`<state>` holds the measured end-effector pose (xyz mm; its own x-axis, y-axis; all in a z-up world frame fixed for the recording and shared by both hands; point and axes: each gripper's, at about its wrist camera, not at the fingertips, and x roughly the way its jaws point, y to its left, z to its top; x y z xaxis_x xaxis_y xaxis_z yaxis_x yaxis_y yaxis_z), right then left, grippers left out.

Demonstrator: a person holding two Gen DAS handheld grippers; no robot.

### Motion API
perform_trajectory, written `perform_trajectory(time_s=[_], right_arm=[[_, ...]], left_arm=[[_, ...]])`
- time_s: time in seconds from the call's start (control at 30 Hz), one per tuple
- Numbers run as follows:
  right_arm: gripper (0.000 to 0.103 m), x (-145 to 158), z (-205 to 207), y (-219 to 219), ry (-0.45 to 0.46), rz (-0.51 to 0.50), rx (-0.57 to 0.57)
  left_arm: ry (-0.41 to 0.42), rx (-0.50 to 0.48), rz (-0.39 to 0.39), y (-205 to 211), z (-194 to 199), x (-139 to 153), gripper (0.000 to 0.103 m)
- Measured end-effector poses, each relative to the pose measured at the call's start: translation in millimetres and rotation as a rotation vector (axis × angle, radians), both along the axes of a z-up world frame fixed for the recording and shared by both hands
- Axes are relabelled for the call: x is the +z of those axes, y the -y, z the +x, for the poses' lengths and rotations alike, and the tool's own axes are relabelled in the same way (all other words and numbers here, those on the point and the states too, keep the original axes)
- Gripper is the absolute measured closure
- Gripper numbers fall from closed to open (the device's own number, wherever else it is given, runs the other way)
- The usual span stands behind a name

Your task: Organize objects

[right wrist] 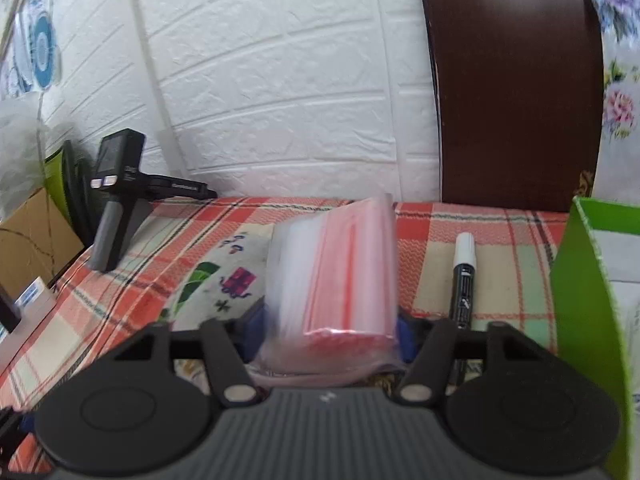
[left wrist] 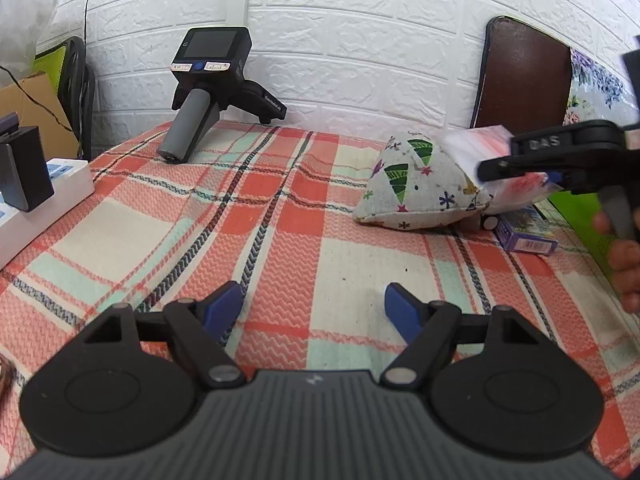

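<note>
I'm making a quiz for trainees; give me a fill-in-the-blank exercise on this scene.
1. The right gripper is shut on a pack of ____ bags.
2. The left gripper is ____ and holds nothing.
3. The marker lies on the tablecloth beside a ____ box.

Missing words: plastic; open; green

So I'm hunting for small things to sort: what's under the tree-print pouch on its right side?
Beside the tree-print pouch, a purple box lies on the tablecloth, with a small white thing poking out. Anything further underneath is covered.
</note>
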<state>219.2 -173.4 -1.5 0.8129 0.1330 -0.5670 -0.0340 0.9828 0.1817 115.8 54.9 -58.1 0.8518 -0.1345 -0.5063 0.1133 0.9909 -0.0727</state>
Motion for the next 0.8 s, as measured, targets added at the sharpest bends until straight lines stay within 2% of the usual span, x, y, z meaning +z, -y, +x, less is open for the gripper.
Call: perform_trajectory(time_s=[0.1,0.27,0.33,0.4,0.43,0.47,0.57,0.63,0.8], right_arm=[[0.066,10.6,-43.6,7.8,-0.001,0.036,0.004],[0.066,-1.2,-145.9,23.5,-0.097,0.166,0.027],[0.057,-11.3,-178.3,29.1,-0.105,0.183,0.014],[0.027,-14.9,-196.4,37.7,-0.095,0.164,-0.029],[0.024,-11.9,-201.6,42.6,-0.092,0.148,-0.046],[0.025,-9.2,-205.5,45.8,-0.089,0.14,-0.051],[0.018,-1.9,-221.9,53.3,-0.039,0.127,-0.087],[0.017,-1.5,-229.4,56.5,-0.015,0.121,-0.093],[0.017,-3.6,-241.0,62.2,0.011,0.141,-0.09]], left_arm=[[0.0,-0.001,-0.001,-0.3,0.4,0.1,0.023],[-0.009,-0.008,0.017,2.3,1.4,-0.1,0.021],[-0.015,-0.009,0.041,5.6,2.0,-0.2,0.019],[-0.014,-0.005,0.064,8.6,1.4,-0.2,0.019],[-0.015,-0.002,0.07,9.2,0.7,0.1,0.019],[-0.017,0.004,0.076,9.9,-0.4,0.4,0.019],[-0.026,0.024,0.105,13.7,-6.4,1.9,0.019],[-0.047,0.03,0.103,15.9,-13.8,4.4,0.019],[-0.079,-0.044,0.128,32.2,-38.6,7.2,0.019]])
